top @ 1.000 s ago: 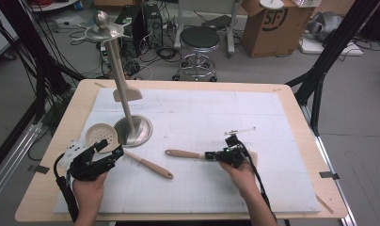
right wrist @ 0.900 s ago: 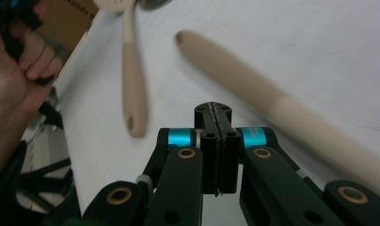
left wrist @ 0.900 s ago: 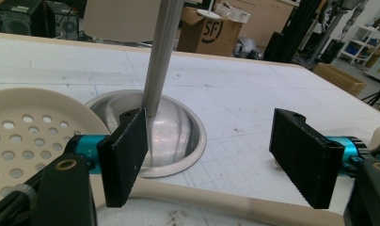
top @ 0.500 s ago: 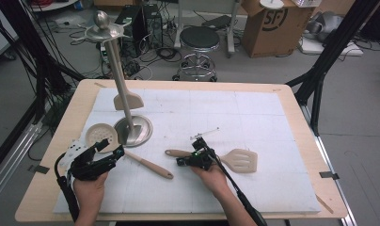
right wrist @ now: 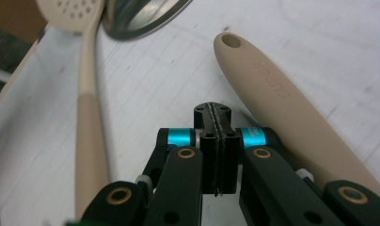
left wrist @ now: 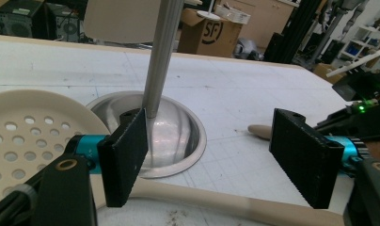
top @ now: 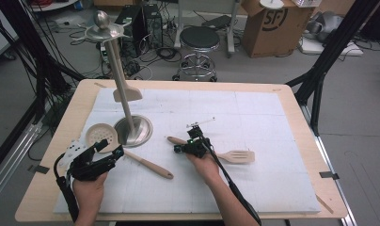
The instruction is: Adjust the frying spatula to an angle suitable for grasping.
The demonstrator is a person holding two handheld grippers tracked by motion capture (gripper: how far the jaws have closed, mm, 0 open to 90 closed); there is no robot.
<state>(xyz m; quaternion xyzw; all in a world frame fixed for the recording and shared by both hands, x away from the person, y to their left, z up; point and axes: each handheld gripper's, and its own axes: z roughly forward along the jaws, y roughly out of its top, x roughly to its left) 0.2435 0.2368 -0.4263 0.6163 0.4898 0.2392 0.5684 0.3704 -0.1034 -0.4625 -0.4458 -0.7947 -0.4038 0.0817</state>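
Right gripper point(right wrist: 216, 141) pressed together, empty, just beside the turner point(right wrist: 282, 113) handle lying flat on the mat point(top: 254, 117). Left gripper point(left wrist: 216, 155) spread wide over the skimmer point(left wrist: 23, 136) handle, not pinching it, near the stand point(left wrist: 155, 127) base.

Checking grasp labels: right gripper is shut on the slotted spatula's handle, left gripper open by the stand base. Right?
Not quite. The right gripper is shut, but on nothing: in the right gripper view its jaws meet with no gap, and the slotted spatula's handle lies beside them on the mat. The left gripper is open by the stand base, as you said.
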